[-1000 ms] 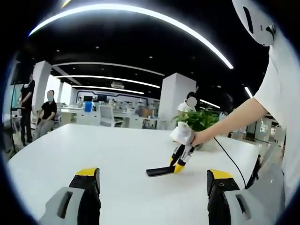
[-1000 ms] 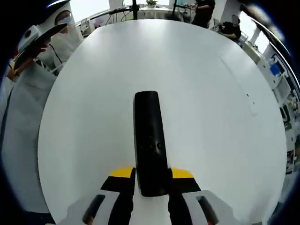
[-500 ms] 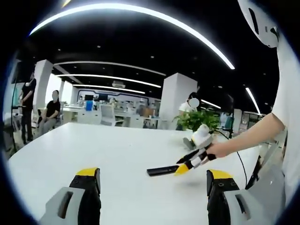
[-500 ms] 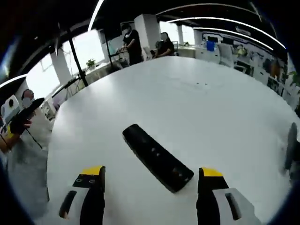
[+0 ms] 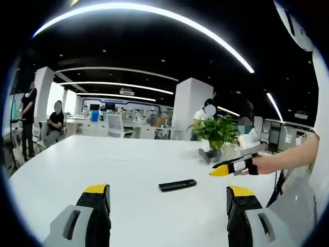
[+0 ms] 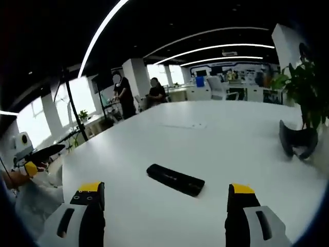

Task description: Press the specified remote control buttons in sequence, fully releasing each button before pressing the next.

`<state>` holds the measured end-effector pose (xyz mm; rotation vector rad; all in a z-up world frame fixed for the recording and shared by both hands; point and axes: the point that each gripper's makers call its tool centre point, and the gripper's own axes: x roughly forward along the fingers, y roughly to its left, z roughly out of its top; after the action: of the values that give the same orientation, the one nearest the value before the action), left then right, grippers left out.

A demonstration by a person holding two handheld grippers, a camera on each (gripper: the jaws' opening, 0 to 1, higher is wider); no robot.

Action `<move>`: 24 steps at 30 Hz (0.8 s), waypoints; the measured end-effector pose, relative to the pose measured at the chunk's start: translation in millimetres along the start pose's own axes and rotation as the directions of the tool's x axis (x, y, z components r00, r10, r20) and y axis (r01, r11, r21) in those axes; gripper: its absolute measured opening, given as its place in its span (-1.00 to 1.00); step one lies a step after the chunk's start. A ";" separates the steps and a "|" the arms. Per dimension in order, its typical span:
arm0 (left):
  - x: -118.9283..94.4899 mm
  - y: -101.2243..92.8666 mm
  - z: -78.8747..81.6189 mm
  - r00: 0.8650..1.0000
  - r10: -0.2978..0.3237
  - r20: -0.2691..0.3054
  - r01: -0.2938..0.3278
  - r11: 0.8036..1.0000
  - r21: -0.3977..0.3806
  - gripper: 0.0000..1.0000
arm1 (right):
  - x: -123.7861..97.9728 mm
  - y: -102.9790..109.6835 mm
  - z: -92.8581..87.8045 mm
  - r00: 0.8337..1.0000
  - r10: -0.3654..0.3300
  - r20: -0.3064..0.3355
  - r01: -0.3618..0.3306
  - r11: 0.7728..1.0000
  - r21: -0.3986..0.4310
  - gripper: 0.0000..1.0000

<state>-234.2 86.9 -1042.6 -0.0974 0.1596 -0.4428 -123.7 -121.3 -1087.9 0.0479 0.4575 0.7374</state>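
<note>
Slim black plastic remote control (image 6: 175, 179) lies flat on the white round table (image 6: 216, 139), ahead of the right gripper (image 6: 162, 218) and between its jaw lines, untouched. Right gripper jaws spread wide, holding nothing. In the left gripper view the remote (image 5: 177, 184) sits ahead of the left gripper (image 5: 169, 218), whose jaws also gape, empty. Right gripper (image 5: 234, 168) hangs beyond it, off the table. Green potted plant (image 5: 217, 135) stands farther back.

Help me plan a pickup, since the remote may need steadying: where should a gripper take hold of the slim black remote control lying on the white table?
Grip the slim black remote control across its narrow width near mid-length, coming from above. It lies flat on the white table, so only its long side edges offer opposing faces.
</note>
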 end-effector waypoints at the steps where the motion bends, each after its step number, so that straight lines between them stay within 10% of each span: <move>1: -0.3 -0.6 0.7 1.000 -0.001 0.002 0.001 1.000 -0.001 0.96 | -4.8 2.6 3.0 1.000 -0.003 0.014 0.004 1.000 -0.015 0.98; 24: -2.7 -6.9 8.2 1.000 0.017 0.007 -0.017 0.999 -0.043 0.95 | -109.7 29.7 -11.8 0.969 -0.201 0.141 0.214 0.973 -0.084 0.98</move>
<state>-238.1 82.4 -1033.3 -0.1393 0.1629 -0.4220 -218.5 -172.8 -1050.3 -0.0431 0.2940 0.5456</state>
